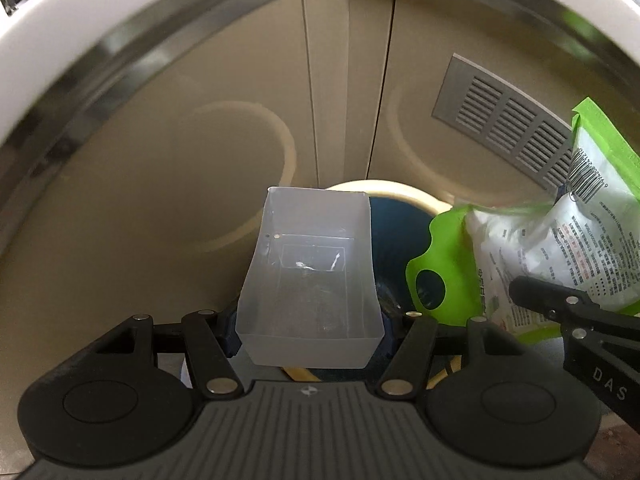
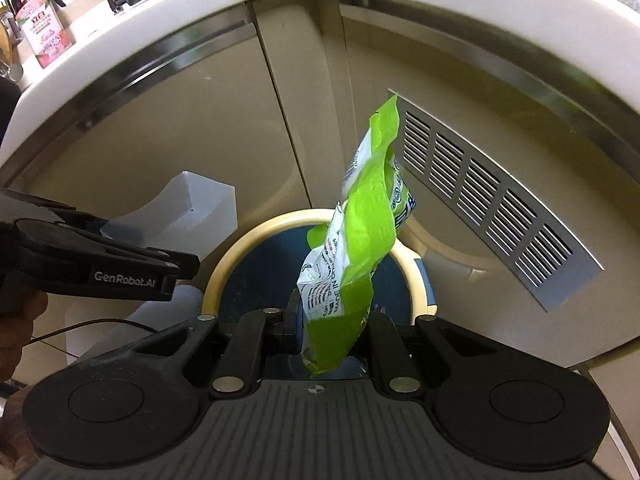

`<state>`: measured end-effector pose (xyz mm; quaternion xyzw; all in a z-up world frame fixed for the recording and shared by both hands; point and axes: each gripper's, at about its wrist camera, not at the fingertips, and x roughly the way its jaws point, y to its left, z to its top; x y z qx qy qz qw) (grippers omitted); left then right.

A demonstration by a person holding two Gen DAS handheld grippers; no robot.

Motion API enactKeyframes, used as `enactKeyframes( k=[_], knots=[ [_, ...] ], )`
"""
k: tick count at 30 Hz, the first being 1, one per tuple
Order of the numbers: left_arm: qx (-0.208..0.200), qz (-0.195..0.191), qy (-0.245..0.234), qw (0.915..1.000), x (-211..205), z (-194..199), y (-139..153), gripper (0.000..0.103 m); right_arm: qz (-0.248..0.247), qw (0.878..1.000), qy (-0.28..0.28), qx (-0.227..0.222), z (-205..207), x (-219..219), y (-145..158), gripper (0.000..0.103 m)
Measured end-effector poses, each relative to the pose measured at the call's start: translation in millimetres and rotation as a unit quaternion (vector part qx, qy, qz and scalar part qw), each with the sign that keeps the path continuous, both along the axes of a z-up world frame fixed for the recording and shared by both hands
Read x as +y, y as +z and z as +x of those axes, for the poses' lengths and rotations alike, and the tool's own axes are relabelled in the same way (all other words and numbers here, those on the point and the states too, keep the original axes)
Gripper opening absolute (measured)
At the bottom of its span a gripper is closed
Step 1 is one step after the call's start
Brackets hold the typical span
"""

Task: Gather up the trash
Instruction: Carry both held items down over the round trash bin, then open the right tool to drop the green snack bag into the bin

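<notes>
The left gripper (image 1: 310, 320), jaws partly spread, is clamping a translucent rectangular plastic tub (image 1: 310, 276); the right gripper (image 2: 332, 320), jaws fully closed, is pinching a crumpled green-and-white plastic wrapper (image 2: 356, 240), both hanging above the round cream-rimmed bin (image 2: 240, 248).

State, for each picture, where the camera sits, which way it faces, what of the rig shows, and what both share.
Left wrist: on the left gripper, facing steeply down over its clear plastic tub; right gripper intrudes.
Right wrist: on the right gripper, looking down past its green packet; left gripper intrudes.
Shared: tub, packet, bin, vent grille.
</notes>
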<state>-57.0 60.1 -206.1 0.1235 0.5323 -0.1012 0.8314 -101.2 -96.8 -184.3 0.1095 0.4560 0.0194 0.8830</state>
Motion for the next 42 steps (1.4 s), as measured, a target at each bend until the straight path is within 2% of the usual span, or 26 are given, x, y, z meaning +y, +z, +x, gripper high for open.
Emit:
enactKeyframes(
  k=[13, 20, 25, 37, 39, 40, 41, 42],
  knots=[
    [0.052, -0.001, 0.018, 0.9985, 7.4, 24.0, -32.1, 0.067, 0.016, 1.000, -0.006, 0.021, 21.9, -4.4, -21.0, 0.013],
    [0.058, 0.010, 0.002, 0.9983, 0.5, 29.3, -38.4, 0.067, 0.006, 1.000, 0.001, 0.026, 33.4, -3.3, -26.8, 0.013],
    [0.062, 0.014, -0.002, 0.9980, -2.5, 30.3, -41.1, 0.067, -0.009, 1.000, 0.002, 0.013, 34.3, 0.6, -26.6, 0.014],
    [0.063, 0.019, -0.008, 0.9978, -9.0, 33.9, -51.2, 0.067, -0.020, 0.999, 0.013, 0.029, 42.6, 9.9, -28.9, 0.014],
    [0.062, 0.021, -0.013, 0.9978, -9.9, 34.0, -50.5, 0.071, -0.020, 0.999, 0.018, 0.033, 44.6, 10.6, -29.9, 0.015],
    [0.064, 0.022, -0.017, 0.9976, -10.5, 34.0, -50.1, 0.085, -0.021, 0.999, 0.020, 0.034, 44.5, 8.8, -29.2, 0.016],
    [0.062, 0.029, -0.016, 0.9975, -10.3, 34.2, -50.6, 0.094, -0.022, 0.999, 0.022, 0.039, 45.7, 9.1, -29.4, 0.029],
    [0.054, 0.038, -0.011, 0.9978, -9.6, 33.9, -50.7, 0.095, -0.026, 0.999, 0.019, 0.044, 46.5, 9.0, -29.4, 0.034]
  ],
)
